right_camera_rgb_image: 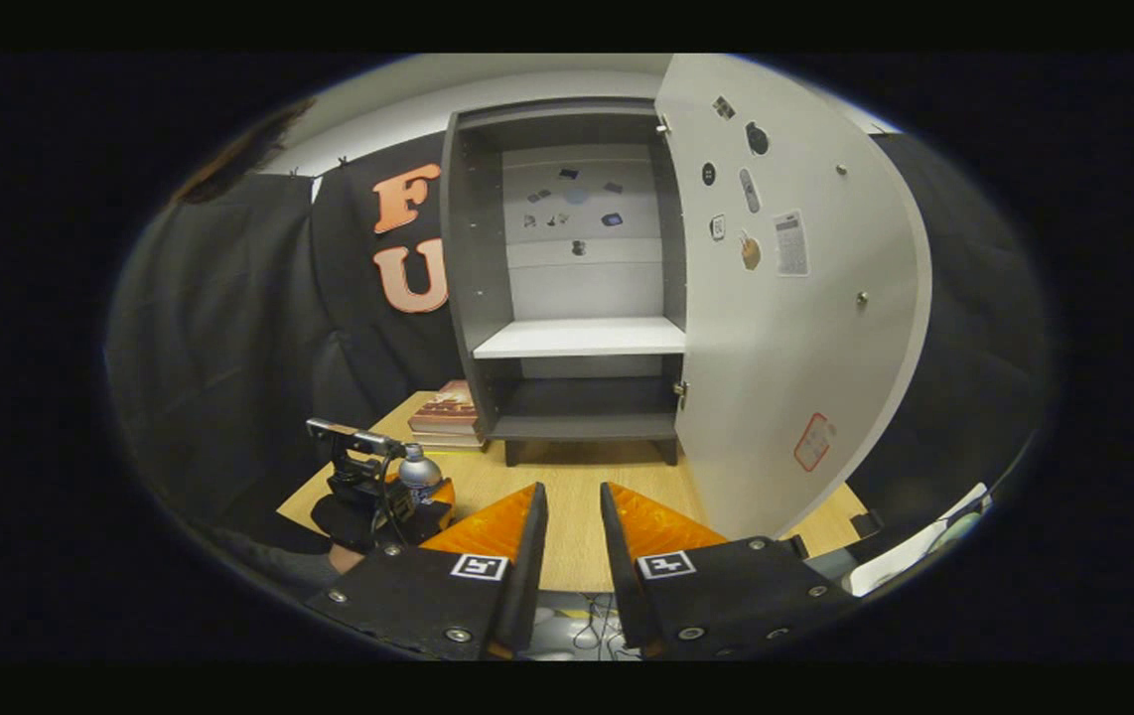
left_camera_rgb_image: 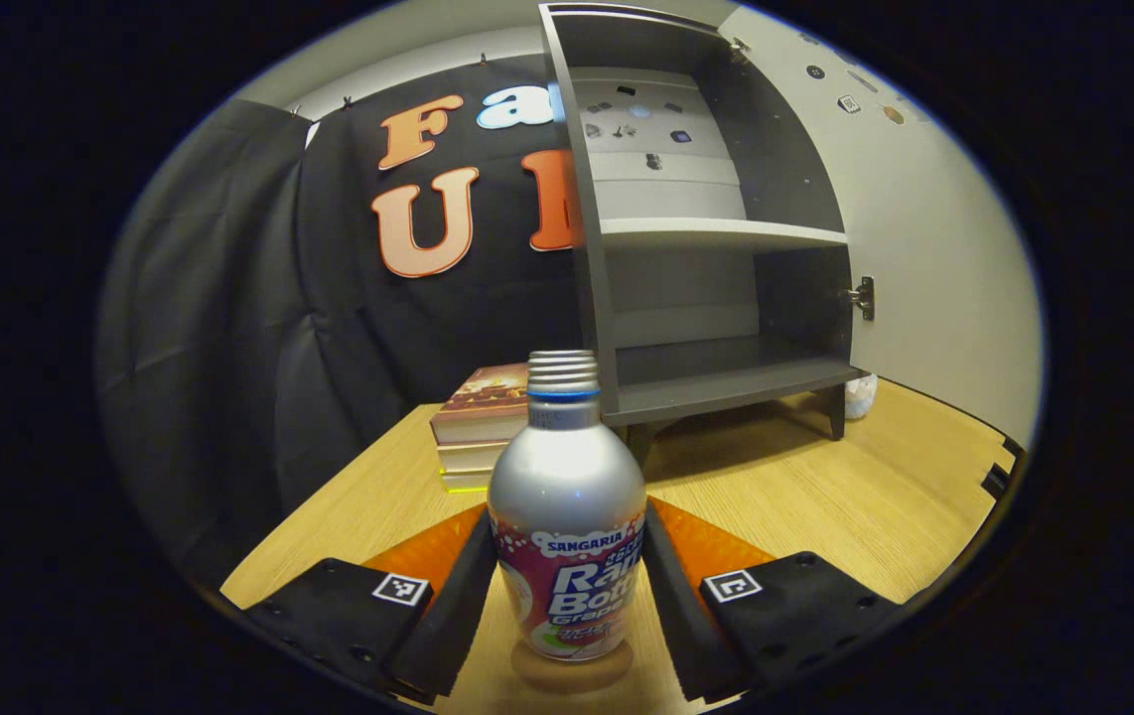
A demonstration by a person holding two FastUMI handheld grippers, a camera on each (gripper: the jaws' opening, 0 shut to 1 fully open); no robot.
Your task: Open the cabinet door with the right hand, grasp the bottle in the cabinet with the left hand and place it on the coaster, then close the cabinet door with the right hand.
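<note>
Bottle [left_camera_rgb_image: 567,516] between left gripper [left_camera_rgb_image: 567,586] jaws, right gripper [right_camera_rgb_image: 572,536] facing open cabinet [right_camera_rgb_image: 577,288]

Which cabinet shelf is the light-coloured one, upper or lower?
The upper shelf of the cabinet is light; the lower shelf, the cabinet's floor, is dark grey like the side walls. Both are bare; the bottle stands upright on the coaster.

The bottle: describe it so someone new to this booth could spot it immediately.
Start at the open grey cabinet on the wooden table. In front of it, nearer than the stack of books, the bottle stands upright on a coaster between the left gripper jaws. It is the only silver, threaded-neck container with a printed label here.
</note>
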